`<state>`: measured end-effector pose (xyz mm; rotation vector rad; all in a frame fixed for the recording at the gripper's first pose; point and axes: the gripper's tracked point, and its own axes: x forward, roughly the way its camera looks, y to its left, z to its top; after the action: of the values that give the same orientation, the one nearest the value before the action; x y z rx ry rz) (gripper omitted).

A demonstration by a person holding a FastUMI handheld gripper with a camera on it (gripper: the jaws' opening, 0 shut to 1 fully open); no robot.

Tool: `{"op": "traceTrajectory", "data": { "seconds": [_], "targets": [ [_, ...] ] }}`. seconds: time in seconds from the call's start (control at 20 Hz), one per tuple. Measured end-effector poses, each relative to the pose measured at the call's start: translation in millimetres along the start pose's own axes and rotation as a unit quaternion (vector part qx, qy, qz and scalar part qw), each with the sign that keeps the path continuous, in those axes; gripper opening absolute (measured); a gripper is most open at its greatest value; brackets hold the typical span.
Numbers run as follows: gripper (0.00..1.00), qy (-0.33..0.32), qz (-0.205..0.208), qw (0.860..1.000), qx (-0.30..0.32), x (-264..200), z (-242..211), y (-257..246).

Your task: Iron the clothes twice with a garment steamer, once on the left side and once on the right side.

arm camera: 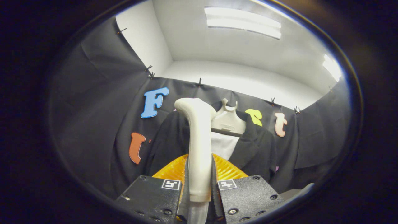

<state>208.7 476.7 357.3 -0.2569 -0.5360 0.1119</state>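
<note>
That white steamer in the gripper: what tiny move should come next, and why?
Probably ease the steamer forward toward the black jacket. The gripper is shut on its handle, held upright, and the jacket hangs on its hanger just beyond the fingers, with the steamer head apparently not yet against the cloth.

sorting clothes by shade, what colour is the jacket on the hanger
Black, seen best in the gripper view: the jacket hangs beyond the tongs, which grip the steamer.
</note>
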Motion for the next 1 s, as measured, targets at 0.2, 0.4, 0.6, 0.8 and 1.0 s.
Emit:
{"op": "traceTrajectory", "data": {
  "seconds": [0.2, 0.4, 0.6, 0.8, 1.0],
  "targets": [
    [0.3, 0.017, -0.009, 1.0, -0.015, 19, -10, 6],
    [0.3, 0.016, -0.009, 0.999, -0.032, 18, -20, 10],
    [0.3, 0.023, -0.005, 0.999, -0.041, 3, -36, 8],
    [0.3, 0.05, -0.013, 0.997, -0.051, -15, -63, 1],
    [0.31, 0.068, -0.005, 0.996, -0.056, -33, -83, 3]
  ]
}}
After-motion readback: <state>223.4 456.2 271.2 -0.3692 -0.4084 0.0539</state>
